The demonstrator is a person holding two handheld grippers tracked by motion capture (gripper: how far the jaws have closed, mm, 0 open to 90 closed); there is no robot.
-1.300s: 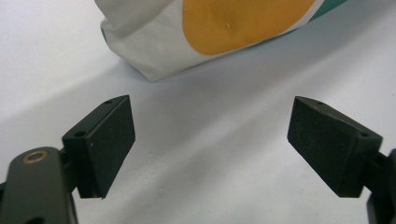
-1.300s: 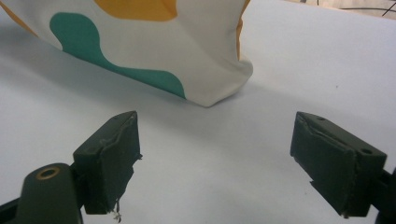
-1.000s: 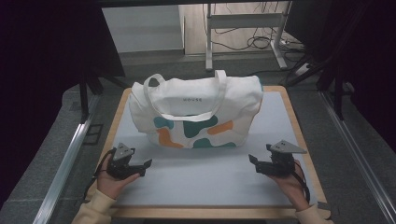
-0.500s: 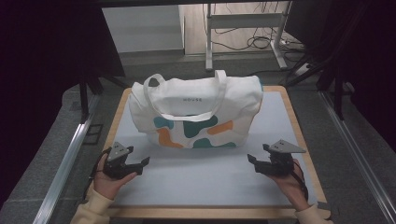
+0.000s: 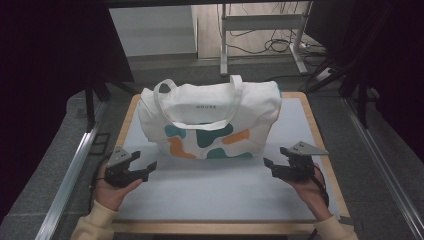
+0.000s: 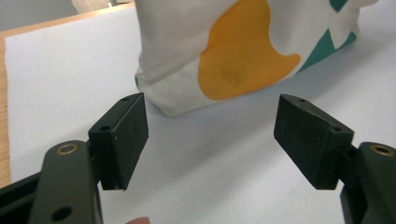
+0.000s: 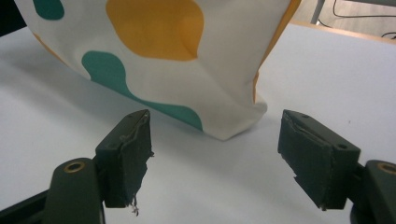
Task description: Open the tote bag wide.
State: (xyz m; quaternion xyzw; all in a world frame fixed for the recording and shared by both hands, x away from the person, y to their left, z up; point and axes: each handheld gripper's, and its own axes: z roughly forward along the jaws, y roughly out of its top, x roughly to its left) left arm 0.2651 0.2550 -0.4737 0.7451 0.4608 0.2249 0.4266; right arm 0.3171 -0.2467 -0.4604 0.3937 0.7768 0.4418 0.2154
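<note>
In the lower left of the high view the left gripper (image 5: 141, 169), black with a grey plate on top, sits in a hand over the near part of the white mat (image 5: 220, 192). In the lower right the right gripper (image 5: 270, 165) mirrors it. Both are released: their jaws stand wide apart with nothing between them, though they have just been closing a little.

Just beyond both tools, in the middle of the frame, stands the white fabric tote bag with teal and orange blobs (image 5: 212, 122), upright on the mat, its two handles (image 5: 200, 100) draped over its front. In the left gripper view one lower corner of the bag (image 6: 219, 60) fills the upper middle, close ahead of the open jaws but apart from them. In the right gripper view the other lower corner (image 7: 187, 65) lies likewise just ahead.

The mat covers a wooden-edged table (image 5: 312, 120). Around it is grey floor (image 5: 385, 165), and at the top of the frame a metal stand with cables (image 5: 262, 30).
</note>
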